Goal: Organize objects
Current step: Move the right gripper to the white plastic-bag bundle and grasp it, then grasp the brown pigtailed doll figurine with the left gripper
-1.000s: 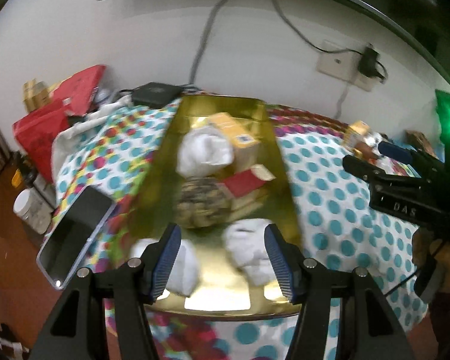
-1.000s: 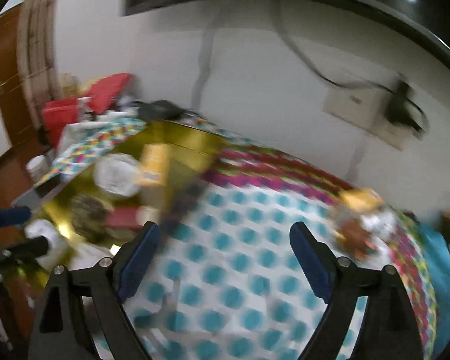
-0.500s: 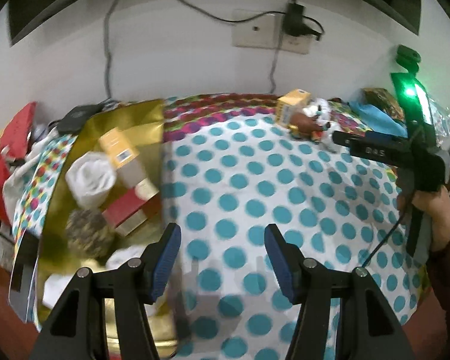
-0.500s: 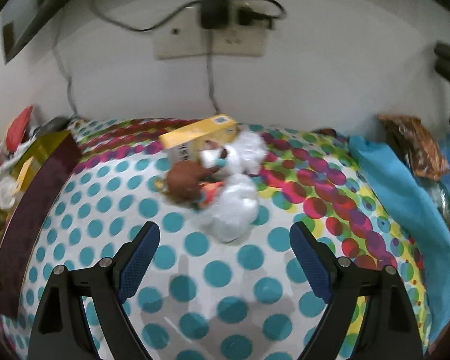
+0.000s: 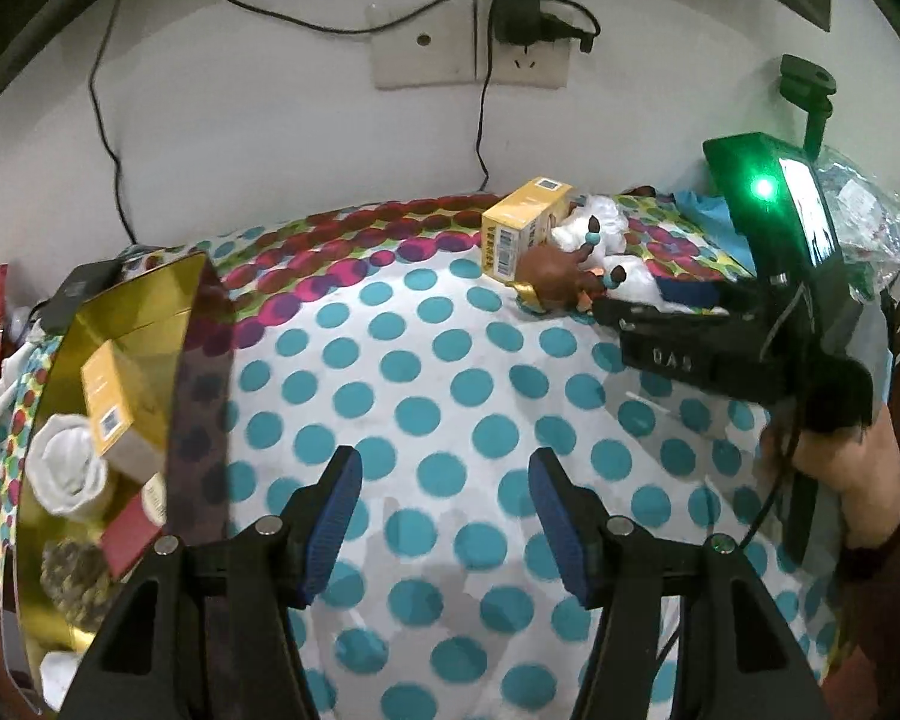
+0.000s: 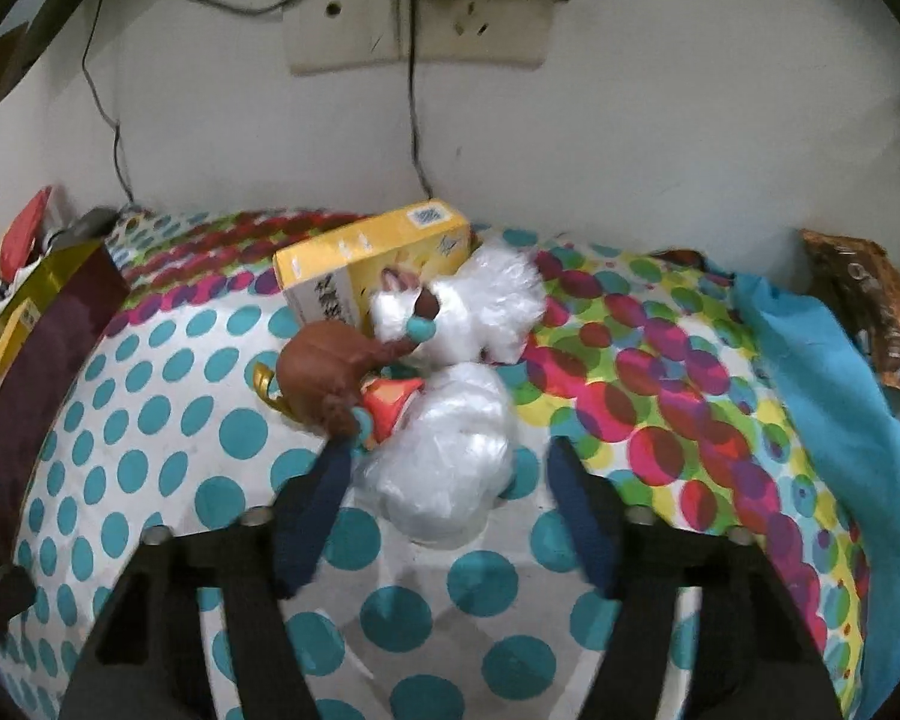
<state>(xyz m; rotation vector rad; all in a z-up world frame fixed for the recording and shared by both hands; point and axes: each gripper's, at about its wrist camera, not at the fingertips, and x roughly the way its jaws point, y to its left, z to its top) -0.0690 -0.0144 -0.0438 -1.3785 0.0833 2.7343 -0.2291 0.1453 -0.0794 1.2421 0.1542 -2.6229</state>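
The right tool (image 6: 447, 480) stands wide open with its blue-padded fingers on either side of a white crinkled plastic-wrapped bundle (image 6: 444, 456), not closed on it. Touching that bundle lie a brown plush toy with teal tips (image 6: 330, 369), a second white wrapped bundle (image 6: 486, 312) and a yellow cardboard box (image 6: 372, 264) bearing a QR code and dark print too blurred to read. All rest on the tabletop under a white cloth with teal polka dots (image 6: 234, 432).

The left tool (image 5: 444, 504) is open and empty above bare cloth, well apart from the cluster. At its left a gold-lined open box (image 5: 132, 312) holds another yellow carton (image 5: 105, 396), a white roll and a red packet. The right tool's body reads "DAS" upside down. A wall socket plate (image 6: 420, 6) with a plugged black adapter sits behind.
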